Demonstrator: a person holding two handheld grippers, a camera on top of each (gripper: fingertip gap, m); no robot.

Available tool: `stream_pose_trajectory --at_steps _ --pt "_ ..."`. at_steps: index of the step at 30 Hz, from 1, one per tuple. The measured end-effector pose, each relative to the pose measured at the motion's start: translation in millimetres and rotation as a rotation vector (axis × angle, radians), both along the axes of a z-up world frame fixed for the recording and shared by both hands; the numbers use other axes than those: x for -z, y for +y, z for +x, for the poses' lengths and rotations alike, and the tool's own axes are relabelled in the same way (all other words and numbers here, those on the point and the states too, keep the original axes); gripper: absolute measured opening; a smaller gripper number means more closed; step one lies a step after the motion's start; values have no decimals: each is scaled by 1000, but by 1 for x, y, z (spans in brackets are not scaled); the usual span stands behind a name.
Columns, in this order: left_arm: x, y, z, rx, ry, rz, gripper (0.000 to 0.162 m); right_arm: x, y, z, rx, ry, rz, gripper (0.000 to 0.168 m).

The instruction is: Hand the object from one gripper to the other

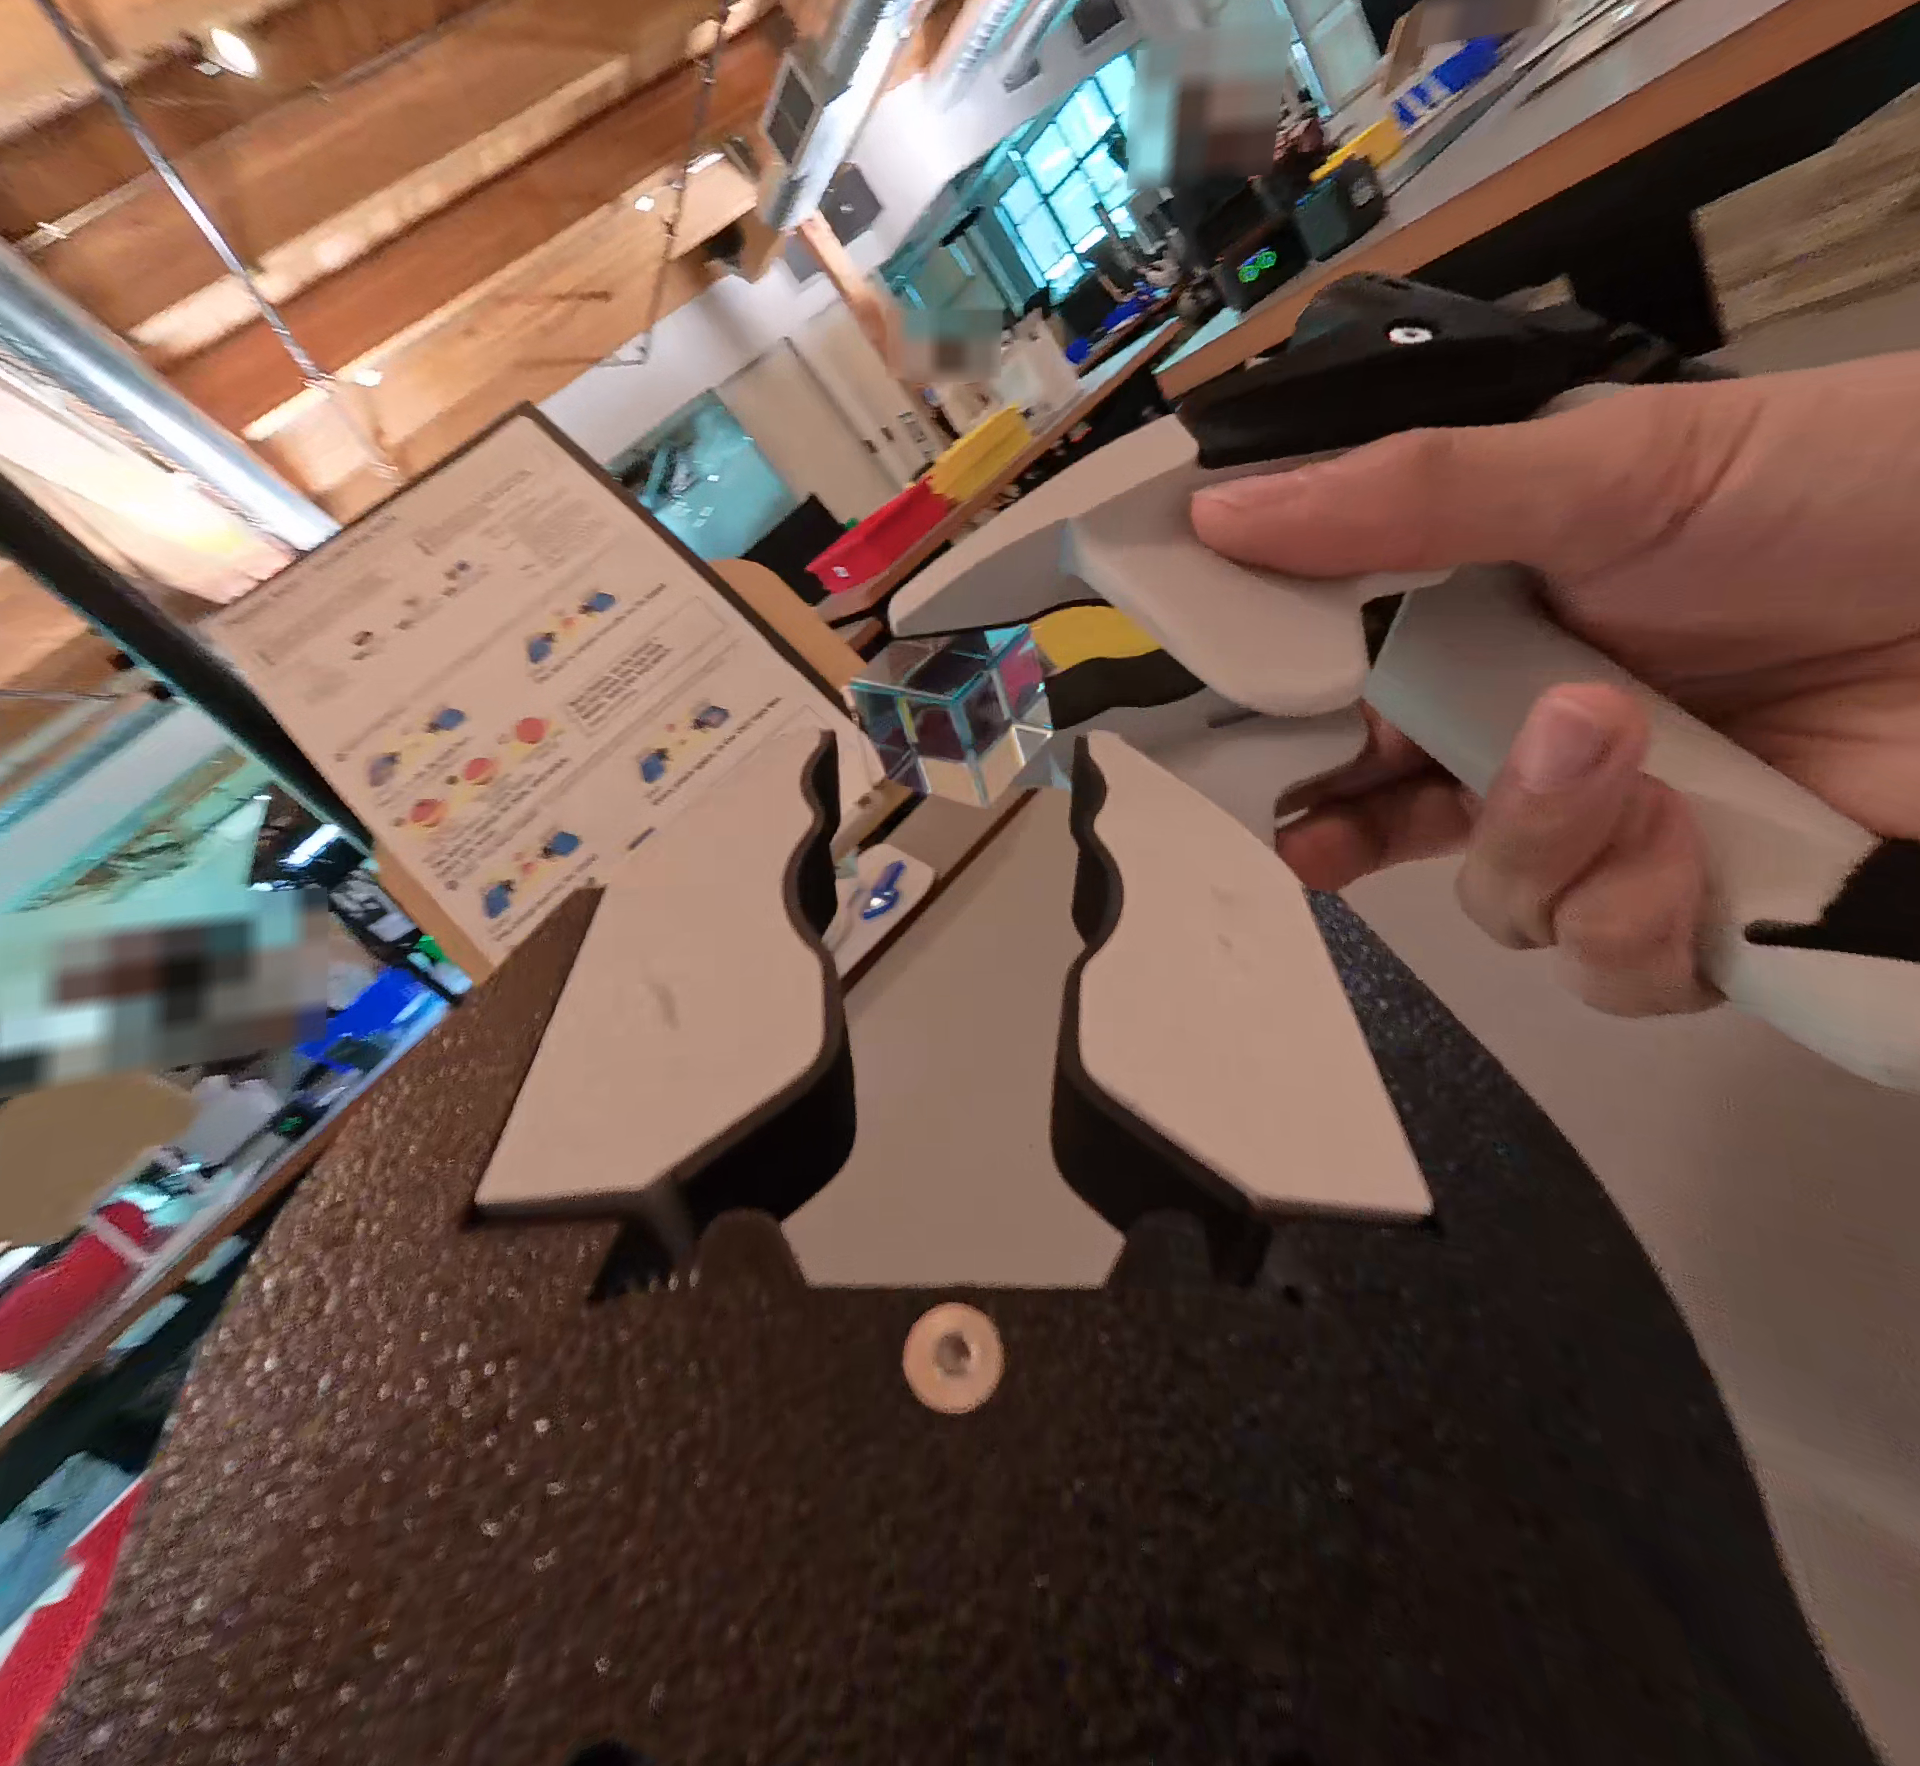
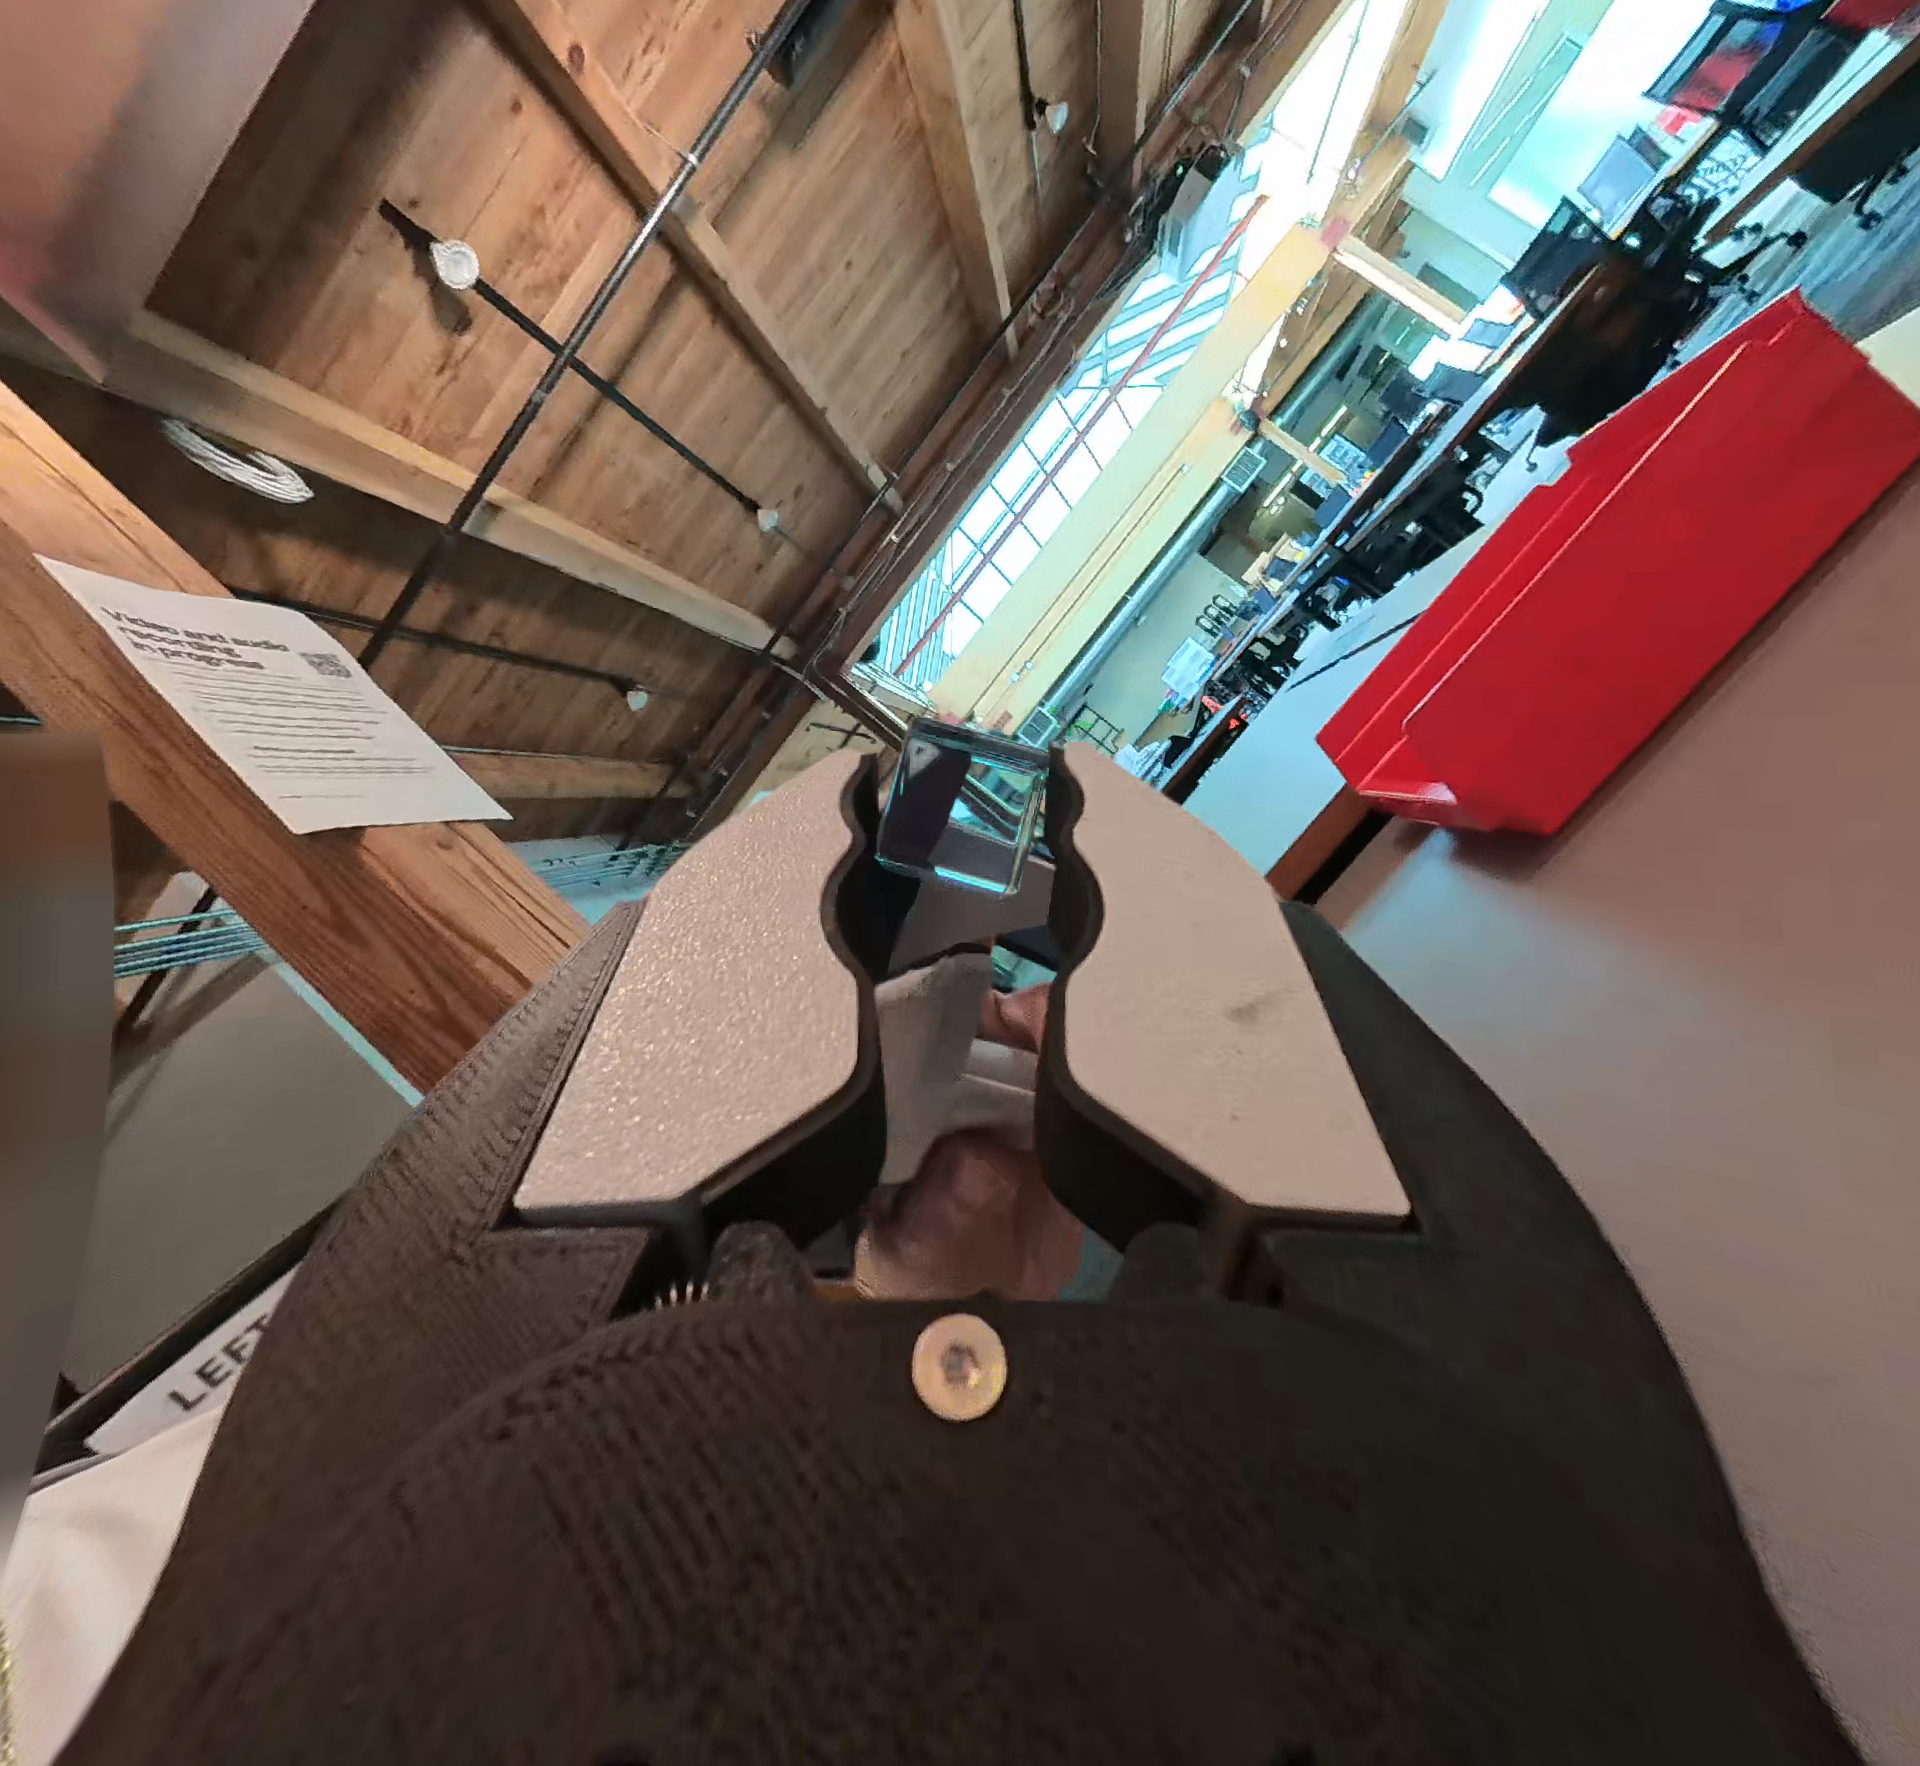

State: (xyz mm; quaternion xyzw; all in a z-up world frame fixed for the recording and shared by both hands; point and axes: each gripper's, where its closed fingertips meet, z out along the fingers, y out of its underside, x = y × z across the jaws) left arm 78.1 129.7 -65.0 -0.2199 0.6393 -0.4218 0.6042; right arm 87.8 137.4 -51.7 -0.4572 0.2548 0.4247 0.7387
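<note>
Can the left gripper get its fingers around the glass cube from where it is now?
Probably yes. The left gripper is open, and the glass cube sits just past its fingertips with nothing between. The right gripper holds the cube by two sides, so the left must close on the free faces.

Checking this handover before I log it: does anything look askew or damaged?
Nothing damaged. The glass cube sits tilted, pinched at the very fingertips of the right gripper; the left gripper is open just beside it.
</note>
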Motion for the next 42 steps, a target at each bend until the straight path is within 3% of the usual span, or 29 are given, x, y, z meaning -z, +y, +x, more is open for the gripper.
stream_pose_trajectory --at_steps 3,7,11,19,26,32,34,38,42 --pt "0 -4 1 -58 -40 16 45 -1 3 -9 -40 -16 6 29" --pt "-3 1 1 -84 -56 -44 35 2 6 -15 -63 -62 -16 28" --pt "0 -2 0 45 -10 -28 35 4 5 -18 -97 -113 -39 28" --pt "16 -8 -26 371 26 227 33 24 0 -48 -378 -249 -179 27" --pt "9 -14 -30 398 -65 209 33 23 -4 -63 -475 -256 -142 28" --pt "15 -1 -21 348 -6 155 34 26 8 -53 -388 -262 -150 27" --pt "12 2 -16 287 0 133 43 17 8 -40 -325 -182 -91 27" --pt "5 4 -5 144 -9 86 45 10 5 -15 -214 3 1 27" --pt "7 -1 3 31 -11 37 43 6 7 -14 -180 53 60 27"
